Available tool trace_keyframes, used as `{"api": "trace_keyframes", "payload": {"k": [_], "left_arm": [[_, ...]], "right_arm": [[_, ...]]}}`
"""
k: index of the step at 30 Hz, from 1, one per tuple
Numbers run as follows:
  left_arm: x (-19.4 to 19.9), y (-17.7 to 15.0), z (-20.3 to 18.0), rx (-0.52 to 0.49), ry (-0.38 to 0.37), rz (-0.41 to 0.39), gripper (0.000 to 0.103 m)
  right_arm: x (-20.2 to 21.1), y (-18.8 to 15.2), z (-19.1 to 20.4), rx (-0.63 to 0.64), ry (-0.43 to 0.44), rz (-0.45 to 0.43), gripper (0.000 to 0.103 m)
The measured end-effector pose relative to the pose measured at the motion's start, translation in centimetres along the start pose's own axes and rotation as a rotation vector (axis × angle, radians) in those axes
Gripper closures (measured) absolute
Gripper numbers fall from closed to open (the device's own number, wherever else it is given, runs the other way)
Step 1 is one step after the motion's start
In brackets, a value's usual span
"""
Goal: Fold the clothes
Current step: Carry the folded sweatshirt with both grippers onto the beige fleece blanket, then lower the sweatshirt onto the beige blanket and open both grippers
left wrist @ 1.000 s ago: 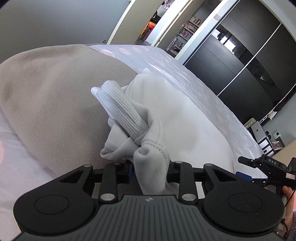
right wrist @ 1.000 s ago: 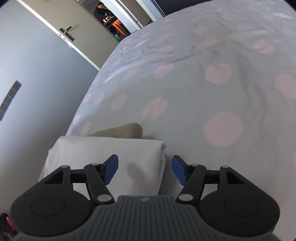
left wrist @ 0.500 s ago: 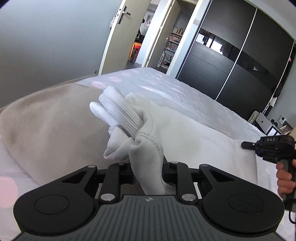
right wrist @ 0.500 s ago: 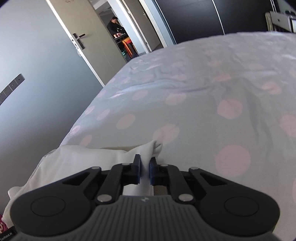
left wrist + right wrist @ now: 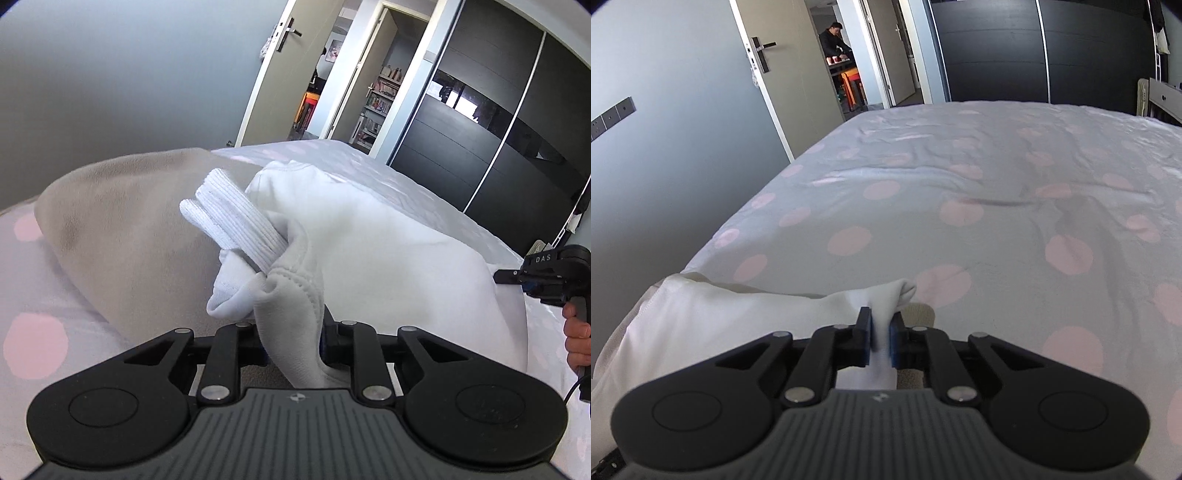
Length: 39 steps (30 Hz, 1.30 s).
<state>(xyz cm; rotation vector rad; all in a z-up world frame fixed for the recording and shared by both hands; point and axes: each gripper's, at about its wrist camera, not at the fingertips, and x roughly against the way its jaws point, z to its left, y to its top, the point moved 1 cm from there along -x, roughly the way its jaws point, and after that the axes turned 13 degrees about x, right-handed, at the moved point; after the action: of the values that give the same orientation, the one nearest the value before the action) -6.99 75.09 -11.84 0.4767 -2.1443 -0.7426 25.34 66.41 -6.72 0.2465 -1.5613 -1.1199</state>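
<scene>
A white sweatshirt (image 5: 388,266) lies on top of a beige garment (image 5: 122,229) on the bed. My left gripper (image 5: 291,343) is shut on a bunched fold of the white sweatshirt, with its ribbed cuff (image 5: 236,225) sticking up just beyond the fingers. My right gripper (image 5: 881,339) pinches a corner of the same white sweatshirt (image 5: 720,321) between its blue pads; its jaws are easing open slightly, with the cloth still pressed between them. A bit of the beige garment (image 5: 919,310) shows under that corner. The right gripper (image 5: 546,277) also appears at the far right of the left wrist view.
The bed (image 5: 997,206) has a pale sheet with pink dots stretching far ahead. A black wardrobe (image 5: 480,147) stands past the bed. A door (image 5: 764,74) stands open on the left, with a person (image 5: 834,40) in the room beyond. A hand (image 5: 576,332) grips the right tool.
The right gripper closed from wide open onto the corner of the white sweatshirt and lifted it slightly. The left gripper kept its hold on the bunched fold and tilted up a little.
</scene>
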Motion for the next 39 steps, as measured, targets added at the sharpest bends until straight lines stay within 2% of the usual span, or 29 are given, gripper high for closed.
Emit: {"api": "trace_keyframes", "payload": {"k": [3, 4, 7, 9, 11, 14, 16, 20, 24, 27, 29, 32, 36, 39], "left_arm": [[0.3, 0.5, 0.2, -0.022, -0.005, 0.026, 0.076], [0.7, 0.7, 0.4, -0.024, -0.008, 0.038, 0.075], [1.8, 1.3, 0.8, -0.033, -0.016, 0.072, 0.065], [3.2, 1.6, 1.0, -0.038, 0.014, 0.062, 0.060], [5.0, 1.9, 1.0, -0.074, 0.050, 0.008, 0.059], [7.4, 3.0, 0.3, -0.143, 0.065, -0.084, 0.059], [7.3, 4.1, -0.9, -0.169, 0.062, -0.077, 0.059], [5.1, 4.8, -3.3, -0.185, 0.024, -0.023, 0.066], [0.9, 3.7, -6.2, -0.212, -0.006, 0.069, 0.069], [-1.9, 2.3, -7.7, -0.239, -0.024, 0.134, 0.070], [-4.2, 1.4, -8.3, -0.266, 0.011, 0.188, 0.071], [-6.6, 1.0, -8.7, -0.278, 0.056, 0.210, 0.071], [-8.1, 1.5, -9.2, -0.292, 0.105, 0.270, 0.071], [-7.8, 2.0, -9.4, -0.290, 0.127, 0.298, 0.071]], "right_arm": [[0.3, -0.3, -0.7, 0.012, -0.026, 0.003, 0.071], [0.6, -0.3, -0.9, 0.027, -0.039, -0.001, 0.069], [2.5, 0.2, -1.3, 0.070, -0.050, -0.028, 0.068], [4.0, 0.5, -1.2, 0.098, -0.032, -0.059, 0.068], [5.4, 0.7, -0.3, 0.139, 0.002, -0.082, 0.068], [6.6, 0.7, 1.6, 0.195, 0.067, -0.094, 0.068], [6.5, 0.7, 2.8, 0.208, 0.102, -0.084, 0.068], [5.3, 0.2, 5.1, 0.203, 0.152, -0.041, 0.069], [3.2, -0.5, 7.8, 0.262, 0.149, -0.004, 0.070], [0.6, -1.2, 8.6, 0.282, 0.114, 0.054, 0.070], [-1.2, -1.8, 8.9, 0.294, 0.085, 0.097, 0.070], [-3.3, -2.2, 8.4, 0.286, 0.058, 0.114, 0.068], [-5.1, -2.2, 6.9, 0.191, 0.037, 0.138, 0.047], [-4.7, -2.1, 6.6, 0.151, 0.037, 0.142, 0.046]]}}
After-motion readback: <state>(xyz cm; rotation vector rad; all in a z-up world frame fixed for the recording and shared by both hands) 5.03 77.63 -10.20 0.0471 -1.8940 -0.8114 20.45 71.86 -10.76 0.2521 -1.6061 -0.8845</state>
